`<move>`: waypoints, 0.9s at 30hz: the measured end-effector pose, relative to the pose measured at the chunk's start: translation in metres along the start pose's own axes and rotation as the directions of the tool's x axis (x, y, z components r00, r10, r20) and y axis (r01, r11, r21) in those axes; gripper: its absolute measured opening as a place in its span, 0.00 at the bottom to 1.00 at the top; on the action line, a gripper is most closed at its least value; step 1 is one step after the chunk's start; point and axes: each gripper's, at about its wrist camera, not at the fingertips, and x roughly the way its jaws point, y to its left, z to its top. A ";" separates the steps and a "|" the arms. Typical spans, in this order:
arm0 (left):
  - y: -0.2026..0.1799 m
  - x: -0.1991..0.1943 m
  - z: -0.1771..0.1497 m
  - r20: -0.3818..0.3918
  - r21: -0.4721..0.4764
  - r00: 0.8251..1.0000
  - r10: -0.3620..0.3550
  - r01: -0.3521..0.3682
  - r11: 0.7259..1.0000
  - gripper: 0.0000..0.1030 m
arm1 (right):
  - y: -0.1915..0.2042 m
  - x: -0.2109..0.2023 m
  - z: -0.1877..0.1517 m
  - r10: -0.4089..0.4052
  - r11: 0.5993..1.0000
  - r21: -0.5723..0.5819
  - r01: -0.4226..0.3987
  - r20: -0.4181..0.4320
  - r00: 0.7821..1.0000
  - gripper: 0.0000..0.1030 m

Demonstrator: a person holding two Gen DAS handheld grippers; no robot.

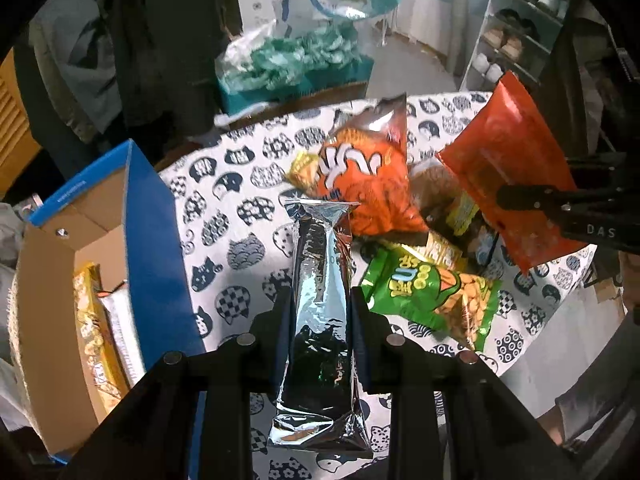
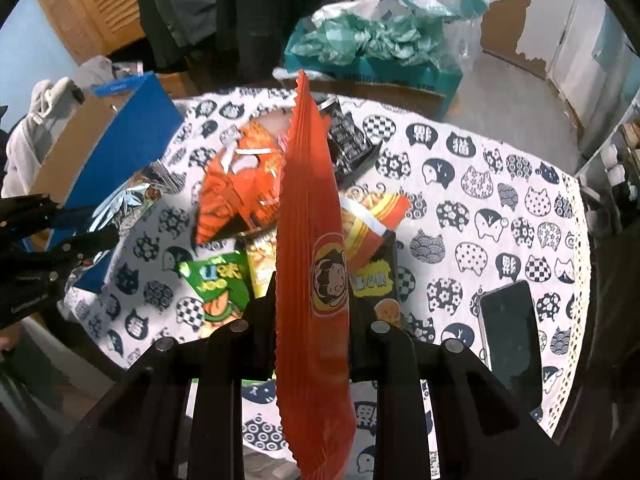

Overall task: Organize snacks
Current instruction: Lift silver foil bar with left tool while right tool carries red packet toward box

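Left wrist view close above the tablecloth's point(image 1: 248, 184) near-left edge, facing across toward the far edge, right wrist view close above its near edge, both sharing the central snack pile point(image 1: 404, 216) and blue box point(image 2: 120, 140).

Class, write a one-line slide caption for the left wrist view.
Left tongs grip a silver snack packet above the cat-print tablecloth, beside the blue box.
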 end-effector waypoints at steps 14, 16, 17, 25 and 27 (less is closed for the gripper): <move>0.013 -0.038 0.003 0.086 -0.032 0.996 0.012 -0.009 0.999 0.26 | 0.012 -0.029 0.015 0.027 1.000 -0.006 -0.026 0.076 0.997 0.22; 0.014 -0.041 0.003 0.092 -0.032 0.996 0.009 -0.006 0.999 0.26 | 0.015 -0.034 0.017 0.030 1.000 -0.010 -0.029 0.087 0.996 0.22; 0.014 -0.042 0.003 0.094 -0.032 0.996 0.007 -0.004 0.999 0.26 | 0.017 -0.036 0.018 0.033 0.999 -0.013 -0.031 0.090 0.995 0.22; 0.018 -0.055 0.001 0.125 -0.026 0.992 0.018 -0.015 1.000 0.26 | 0.032 -0.043 0.027 0.054 0.998 -0.033 -0.050 0.110 0.992 0.22; 0.020 -0.058 0.001 0.133 -0.029 0.991 0.023 -0.019 0.999 0.26 | 0.037 -0.043 0.029 0.058 0.998 -0.037 -0.054 0.110 0.992 0.22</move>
